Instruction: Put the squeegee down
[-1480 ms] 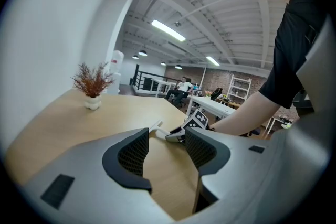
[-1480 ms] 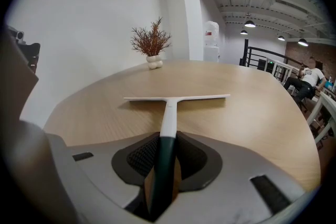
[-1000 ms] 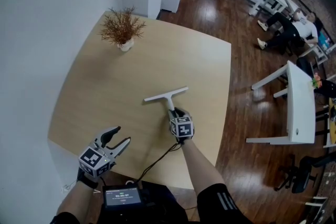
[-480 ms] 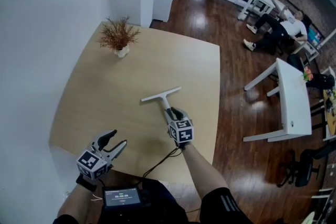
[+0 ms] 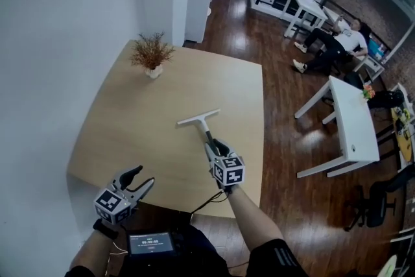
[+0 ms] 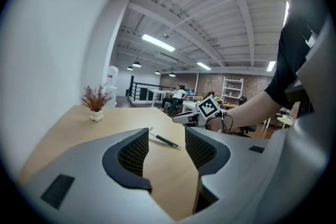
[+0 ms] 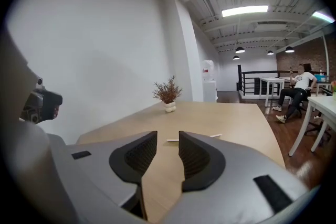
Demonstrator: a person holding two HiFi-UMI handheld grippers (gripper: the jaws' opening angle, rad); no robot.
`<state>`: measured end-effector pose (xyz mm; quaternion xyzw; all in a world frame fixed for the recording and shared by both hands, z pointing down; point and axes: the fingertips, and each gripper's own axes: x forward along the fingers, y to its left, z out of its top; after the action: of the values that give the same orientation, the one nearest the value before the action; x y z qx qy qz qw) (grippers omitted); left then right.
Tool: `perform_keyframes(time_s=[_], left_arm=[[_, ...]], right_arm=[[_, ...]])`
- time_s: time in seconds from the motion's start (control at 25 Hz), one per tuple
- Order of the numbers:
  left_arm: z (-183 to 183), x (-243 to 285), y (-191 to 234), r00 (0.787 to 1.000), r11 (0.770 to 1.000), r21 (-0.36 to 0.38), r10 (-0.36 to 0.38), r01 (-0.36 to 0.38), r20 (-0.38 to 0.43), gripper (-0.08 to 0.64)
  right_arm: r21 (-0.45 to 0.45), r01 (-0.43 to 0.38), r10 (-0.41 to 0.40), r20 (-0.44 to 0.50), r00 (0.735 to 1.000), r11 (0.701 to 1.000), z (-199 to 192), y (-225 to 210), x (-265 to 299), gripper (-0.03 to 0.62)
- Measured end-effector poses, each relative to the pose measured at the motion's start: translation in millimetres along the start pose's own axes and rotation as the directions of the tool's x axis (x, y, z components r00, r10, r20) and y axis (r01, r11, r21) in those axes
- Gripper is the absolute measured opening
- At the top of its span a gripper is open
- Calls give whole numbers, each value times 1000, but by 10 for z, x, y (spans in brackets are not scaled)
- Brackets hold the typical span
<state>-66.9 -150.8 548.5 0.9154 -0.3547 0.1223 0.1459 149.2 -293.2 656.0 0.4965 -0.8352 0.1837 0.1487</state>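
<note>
Head view shows a light wooden table (image 5: 130, 113) with a small potted plant (image 5: 151, 52) near its far corner, beside the white wall. The squeegee (image 5: 199, 117) lies flat on the table, well apart from the plant, on the side of the plant that is toward the person. Its white blade is the end closer to the plant, and its dark handle points away from the plant, toward the right gripper (image 5: 212, 147).

The right gripper is just behind the end of the handle, farther from the plant than the squeegee is. In the right gripper view its jaws stand a little apart and only the bare table top is between them. Part of the white blade is visible beyond the jaw tips, with the plant behind it. So this gripper holds nothing.

The left gripper (image 5: 144, 176) is at the table edge that is farthest from the plant, and to the left of the right gripper. In the left gripper view its jaws are spread apart and nothing is between them. Past them the squeegee lies on the table, and the plant stands far back at the left.
</note>
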Motion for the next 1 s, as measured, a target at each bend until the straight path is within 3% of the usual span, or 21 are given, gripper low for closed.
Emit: perform_keyframes(time_s=[0.24, 0.6, 1.0], left_arm=[[-107, -474, -181, 1000, 999, 50, -8, 7, 20, 216], [30, -1093, -674, 996, 997, 71, -41, 36, 75, 216], [-260, -1671, -973, 992, 988, 130, -93, 81, 88, 216]], right_arm=[[6, 4, -5, 79, 997, 1000, 155, 412, -617, 160], [3, 9, -10, 189, 982, 1000, 383, 996, -1579, 158], [1, 17, -17, 293, 956, 1000, 445, 1729, -2439, 135]])
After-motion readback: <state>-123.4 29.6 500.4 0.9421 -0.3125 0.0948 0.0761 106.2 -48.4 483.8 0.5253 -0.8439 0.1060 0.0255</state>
